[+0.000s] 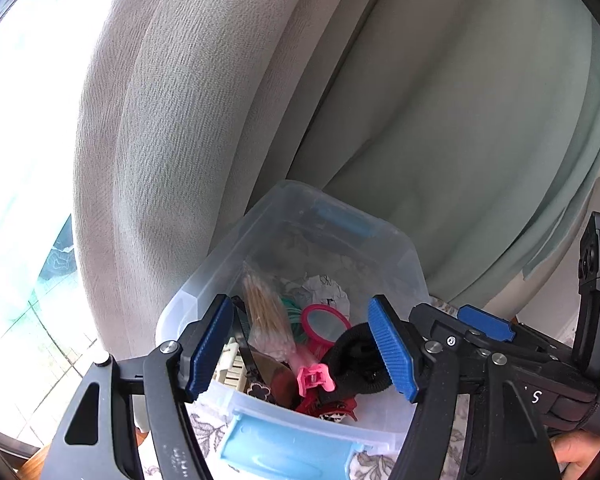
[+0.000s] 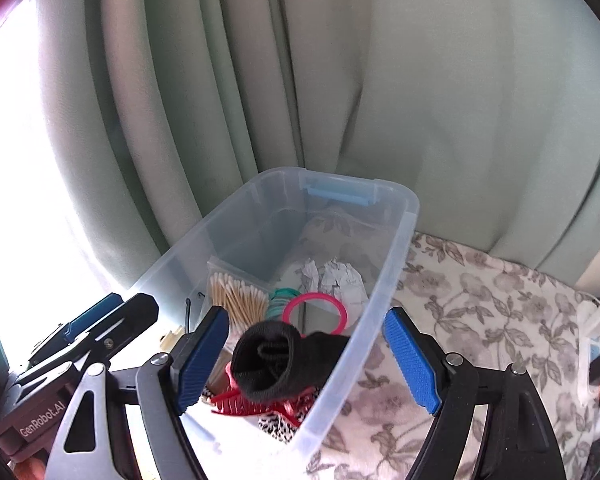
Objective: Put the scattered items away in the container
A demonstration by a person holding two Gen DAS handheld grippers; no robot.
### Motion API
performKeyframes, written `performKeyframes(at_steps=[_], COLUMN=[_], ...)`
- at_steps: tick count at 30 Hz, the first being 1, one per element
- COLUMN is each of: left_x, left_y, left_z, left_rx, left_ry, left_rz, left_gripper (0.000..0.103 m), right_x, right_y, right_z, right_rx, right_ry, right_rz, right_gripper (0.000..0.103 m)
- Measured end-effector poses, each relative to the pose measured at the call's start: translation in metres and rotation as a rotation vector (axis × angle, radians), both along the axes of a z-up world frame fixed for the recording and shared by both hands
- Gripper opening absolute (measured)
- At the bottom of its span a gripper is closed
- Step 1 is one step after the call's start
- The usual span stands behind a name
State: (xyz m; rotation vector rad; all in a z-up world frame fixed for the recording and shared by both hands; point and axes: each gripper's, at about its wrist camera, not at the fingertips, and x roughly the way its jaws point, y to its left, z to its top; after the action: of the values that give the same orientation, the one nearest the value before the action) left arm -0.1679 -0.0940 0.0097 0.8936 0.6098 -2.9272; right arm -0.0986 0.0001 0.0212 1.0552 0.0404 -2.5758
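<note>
Both grippers hang over the bin (image 2: 384,276) on the floral cloth (image 2: 480,300); left gripper (image 1: 302,354) and right gripper (image 2: 306,360) are both released, nothing between the pads. Black sock (image 2: 280,360) lies in the bin at 6 o'clock, on the red comb (image 2: 240,402). Swabs (image 2: 236,300) at 9, pink mirror (image 2: 314,312) centre, crumpled paper (image 2: 336,276) at 12.

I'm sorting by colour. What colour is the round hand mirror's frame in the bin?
Pink; the mirror shows best in the left wrist view.
</note>
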Motion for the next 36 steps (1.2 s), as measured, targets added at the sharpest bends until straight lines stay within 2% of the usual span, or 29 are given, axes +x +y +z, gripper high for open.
performKeyframes(at_steps=[5, 10, 13, 15, 18, 20, 22, 25, 28, 30, 34, 36], left_x=[-0.005, -0.012, 0.012, 0.032, 0.07, 0.075, 0.069, 0.068, 0.075, 0.092, 0.108, 0.11], left_y=[0.008, 0.02, 0.024, 0.036, -0.001, 0.0, 0.005, 0.012, 0.014, 0.009, 0.007, 0.006], left_z=[-0.001, -0.002, -0.005, 0.007, 0.016, 0.018, 0.002, 0.004, 0.013, 0.03, 0.049, 0.052], left_rx=[-0.011, -0.058, -0.048, -0.042, -0.067, -0.085, -0.111, -0.134, -0.142, -0.15, -0.192, -0.194], left_ry=[-0.035, -0.064, -0.092, -0.105, -0.117, -0.12, -0.118, -0.107, -0.091, -0.086, -0.1, -0.1], left_rz=[0.024, 0.022, 0.045, 0.049, 0.054, 0.059, 0.068, 0.067, 0.065, 0.072, 0.097, 0.091], left_gripper=[0.071, 0.072, 0.072, 0.072, 0.079, 0.08, 0.081, 0.085, 0.086, 0.086, 0.087, 0.087], right_x=[0.012, 0.026, 0.033, 0.039, 0.046, 0.052, 0.057, 0.062, 0.066, 0.068, 0.073, 0.075], right_y=[0.011, 0.023, 0.027, 0.03, 0.033, 0.033, 0.034, 0.038, 0.042, 0.044, 0.046, 0.046], right_z=[0.002, 0.006, 0.008, 0.01, 0.012, 0.012, 0.012, 0.014, 0.017, 0.02, 0.025, 0.026], right_rx=[-0.009, -0.038, -0.03, -0.024, -0.018, -0.009, 0.002, 0.004, -0.005, -0.007, -0.019, -0.021], right_ry=[-0.016, -0.027, -0.018, -0.015, -0.012, -0.007, -0.002, -0.001, 0.002, 0.007, 0.026, 0.035], right_rz=[-0.043, -0.079, -0.1, -0.103, -0.101, -0.094, -0.087, -0.089, -0.091, -0.089, -0.078, -0.074], right_gripper=[0.083, 0.083, 0.083, 0.083, 0.083, 0.083, 0.083, 0.083, 0.083, 0.083, 0.093, 0.094])
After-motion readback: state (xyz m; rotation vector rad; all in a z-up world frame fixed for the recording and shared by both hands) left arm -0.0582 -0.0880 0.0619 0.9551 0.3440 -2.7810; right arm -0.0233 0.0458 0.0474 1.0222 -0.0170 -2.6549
